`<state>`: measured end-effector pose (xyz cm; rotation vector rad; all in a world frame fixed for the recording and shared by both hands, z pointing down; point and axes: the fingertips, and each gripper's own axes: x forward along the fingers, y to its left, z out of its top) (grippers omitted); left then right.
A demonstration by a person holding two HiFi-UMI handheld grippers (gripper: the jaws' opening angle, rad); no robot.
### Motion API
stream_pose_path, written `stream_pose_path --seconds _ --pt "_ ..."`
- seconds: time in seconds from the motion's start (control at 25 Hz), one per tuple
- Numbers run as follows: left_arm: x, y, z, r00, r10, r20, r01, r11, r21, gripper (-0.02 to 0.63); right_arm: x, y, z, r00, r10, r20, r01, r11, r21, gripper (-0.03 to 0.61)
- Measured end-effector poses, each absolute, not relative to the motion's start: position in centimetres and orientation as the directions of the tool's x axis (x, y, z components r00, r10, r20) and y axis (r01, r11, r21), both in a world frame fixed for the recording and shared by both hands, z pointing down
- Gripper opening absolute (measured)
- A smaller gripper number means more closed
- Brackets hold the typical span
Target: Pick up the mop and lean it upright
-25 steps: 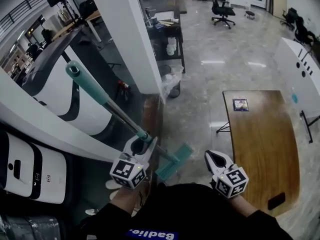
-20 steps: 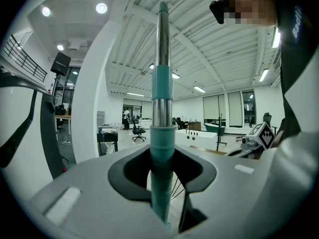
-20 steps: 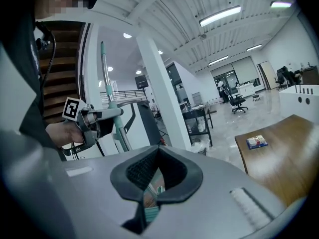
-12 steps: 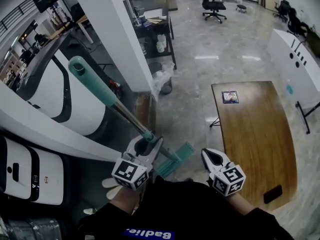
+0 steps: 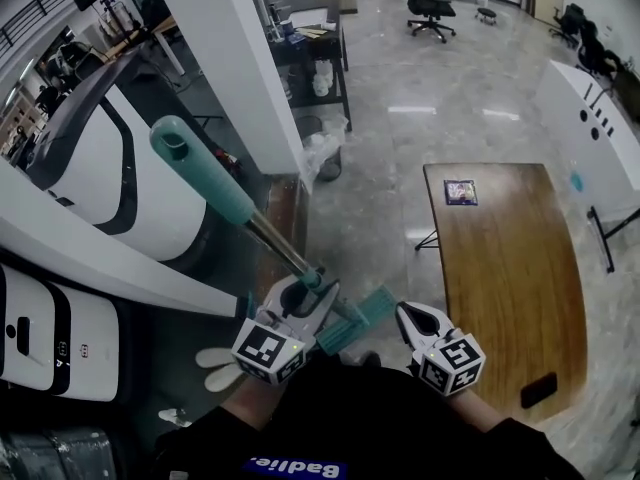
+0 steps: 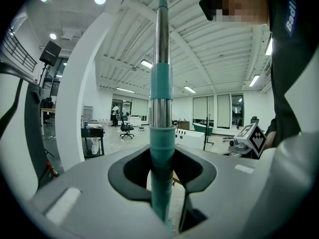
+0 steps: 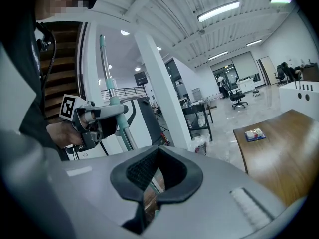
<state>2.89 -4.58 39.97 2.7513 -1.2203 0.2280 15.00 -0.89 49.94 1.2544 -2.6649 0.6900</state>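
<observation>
Teal mop handle (image 5: 212, 180) clamped in left gripper (image 5: 312, 288), right gripper (image 5: 408, 314) beside, seemingly closed empty.

Right of my right gripper (image 5: 408, 315): a wooden table (image 5: 520, 298), with a small blue box (image 5: 461, 192) at its far end and a dark flat object (image 5: 538, 390) at its near corner. Ahead of my left gripper (image 5: 303, 296): a white pillar (image 5: 235, 68). Beyond the pillar: a black shelf cart (image 5: 318, 58) and an office chair (image 5: 430, 10) on the pale stone floor (image 5: 440, 118). Left of my left gripper: white cabinets (image 5: 60, 338) with black trim.
</observation>
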Motion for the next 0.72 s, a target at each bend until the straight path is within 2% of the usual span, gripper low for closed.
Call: stream_pose_path --seconds 0.36,0.72 --pt "2.0 -7.3 40.8 0.686 -0.706 0.174 -0.723 -0.687 0.065 0.141 13.4 -3.6 50.7 -0.641 -0.693 0.332 -0.766 0.549 -0.334 0.005" --pt "-1.0 -15.0 42.5 0.736 -0.658 0.156 -0.675 -0.731 0.101 0.141 10.4 -10.5 51.1 -0.599 -0.707 0.375 -0.800 0.521 -0.296 0.005"
